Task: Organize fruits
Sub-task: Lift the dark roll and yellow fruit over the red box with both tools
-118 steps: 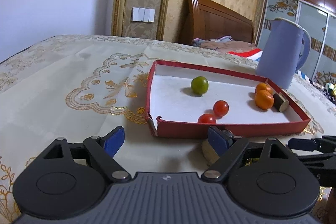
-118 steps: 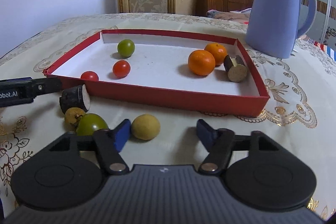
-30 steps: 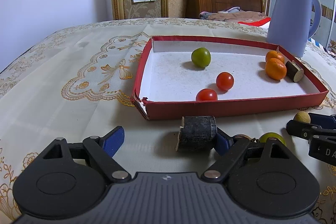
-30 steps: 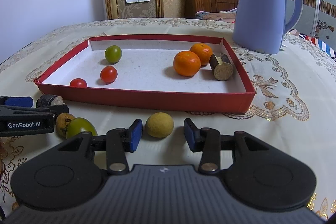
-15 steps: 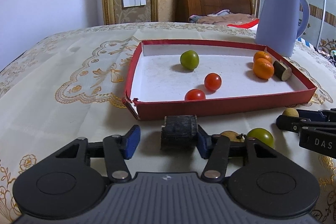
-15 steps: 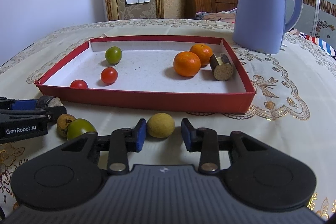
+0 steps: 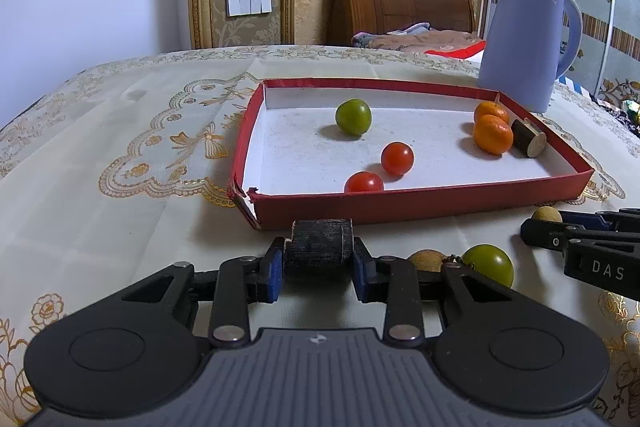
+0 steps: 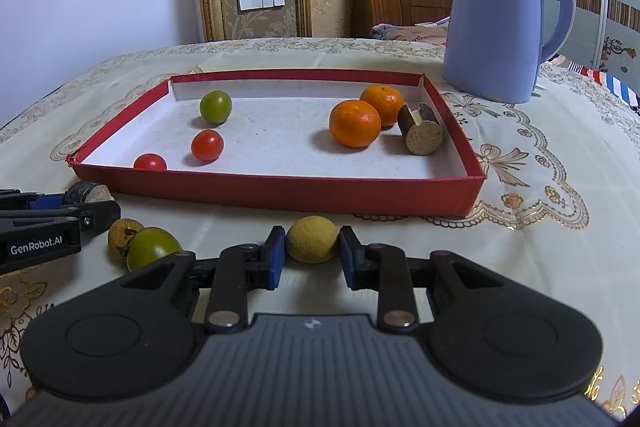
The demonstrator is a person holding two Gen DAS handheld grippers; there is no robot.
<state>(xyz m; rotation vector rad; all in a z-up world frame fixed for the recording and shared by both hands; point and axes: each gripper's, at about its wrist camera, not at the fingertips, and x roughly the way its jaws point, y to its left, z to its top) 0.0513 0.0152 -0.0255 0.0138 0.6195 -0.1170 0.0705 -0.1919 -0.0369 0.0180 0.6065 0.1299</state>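
A red tray (image 7: 420, 205) with a white floor holds a green fruit (image 7: 353, 117), two red tomatoes (image 7: 397, 158), two oranges (image 7: 493, 134) and a short cane piece (image 7: 529, 143). In front of it my left gripper (image 7: 318, 257) has its jaws closing, and its blue pads press on a dark cane piece (image 7: 318, 245). My right gripper (image 8: 312, 241) is shut on a round yellow fruit (image 8: 312, 237) that rests on the cloth before the tray (image 8: 280, 193). A brown fruit (image 8: 122, 231) and a green fruit (image 8: 152, 247) lie between the two grippers.
A tall blue kettle (image 8: 496, 19) stands behind the tray's right corner. The table carries a cream embroidered cloth (image 7: 120, 155) and curves away at the left. A wooden headboard (image 7: 396, 3) and a wall are behind it.
The left jaws have come in from wide apart until both pads sit on the dark cane piece. The right jaws have narrowed onto the yellow fruit. Neither hand has shifted.
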